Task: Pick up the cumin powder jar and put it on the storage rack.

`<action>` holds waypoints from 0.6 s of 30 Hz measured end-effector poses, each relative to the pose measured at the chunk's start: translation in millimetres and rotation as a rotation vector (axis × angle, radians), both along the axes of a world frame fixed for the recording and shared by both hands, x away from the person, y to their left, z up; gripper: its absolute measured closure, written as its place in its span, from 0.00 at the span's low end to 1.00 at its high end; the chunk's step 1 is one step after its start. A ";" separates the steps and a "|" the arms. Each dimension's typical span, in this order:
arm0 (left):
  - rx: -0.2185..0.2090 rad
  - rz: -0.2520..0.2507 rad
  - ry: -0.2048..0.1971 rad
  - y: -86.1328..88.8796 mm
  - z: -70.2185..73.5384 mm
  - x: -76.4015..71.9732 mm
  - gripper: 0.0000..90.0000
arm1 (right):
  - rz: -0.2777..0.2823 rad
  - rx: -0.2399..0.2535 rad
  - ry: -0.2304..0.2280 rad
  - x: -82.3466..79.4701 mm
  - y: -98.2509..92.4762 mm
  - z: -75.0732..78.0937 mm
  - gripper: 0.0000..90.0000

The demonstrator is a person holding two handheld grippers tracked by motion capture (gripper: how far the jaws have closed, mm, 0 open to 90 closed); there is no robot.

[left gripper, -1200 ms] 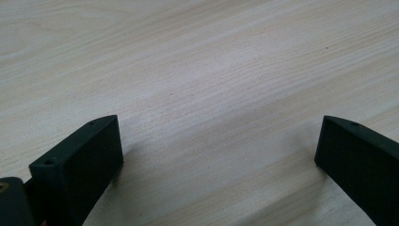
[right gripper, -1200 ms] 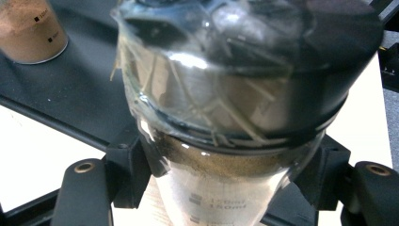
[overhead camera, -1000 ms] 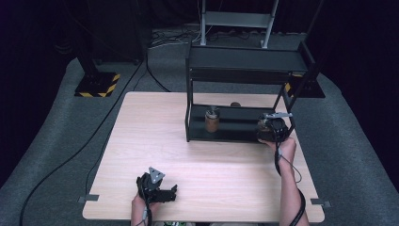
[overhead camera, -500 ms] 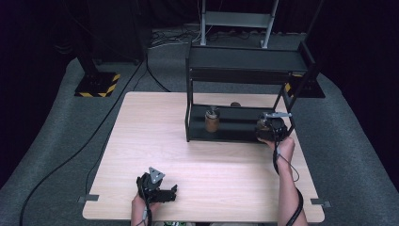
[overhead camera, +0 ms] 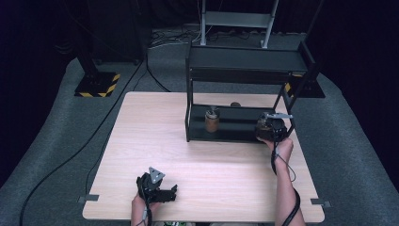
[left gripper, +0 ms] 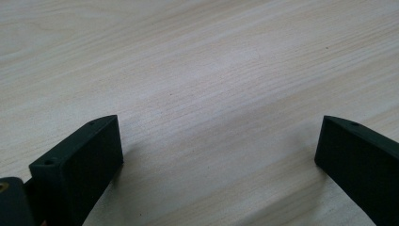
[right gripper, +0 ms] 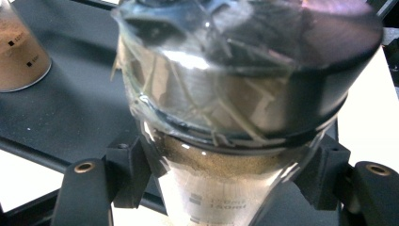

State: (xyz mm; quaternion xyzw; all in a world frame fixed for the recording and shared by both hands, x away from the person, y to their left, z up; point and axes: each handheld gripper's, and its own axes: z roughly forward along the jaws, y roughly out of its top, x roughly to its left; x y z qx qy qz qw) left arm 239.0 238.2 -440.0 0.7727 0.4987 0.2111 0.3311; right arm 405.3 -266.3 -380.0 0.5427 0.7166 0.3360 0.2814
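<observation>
My right gripper (overhead camera: 271, 127) is shut on a glass flask (right gripper: 221, 188) with brown powder inside and a black cap wrapped in clear film. It holds the flask at the right end of the black rack's lower shelf (overhead camera: 237, 128). In the right gripper view the jaws clamp the flask's neck from both sides, just under the cap. A second flask of brown powder (overhead camera: 212, 121) stands on the same shelf to the left (right gripper: 19, 52). My left gripper (overhead camera: 162, 192) rests near the table's front edge, open, with only bare wood (left gripper: 216, 94) between its jaws.
The black two-level rack (overhead camera: 244, 61) stands at the back right of the wooden table (overhead camera: 141, 136). A small brown thing (overhead camera: 235, 104) lies on the table behind the rack. Cables run over the dark carpet at the left.
</observation>
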 end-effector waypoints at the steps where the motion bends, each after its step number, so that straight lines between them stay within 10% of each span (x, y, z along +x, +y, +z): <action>1: 0.000 0.000 0.000 0.0 0.0 0.0 0.01 | -0.002 0.003 -0.002 0.2 -0.1 -1.0 0.33; 18: 0.000 0.000 -0.001 -0.1 -0.1 -0.1 0.01 | -0.017 0.010 -0.048 2.2 1.5 -11.9 0.33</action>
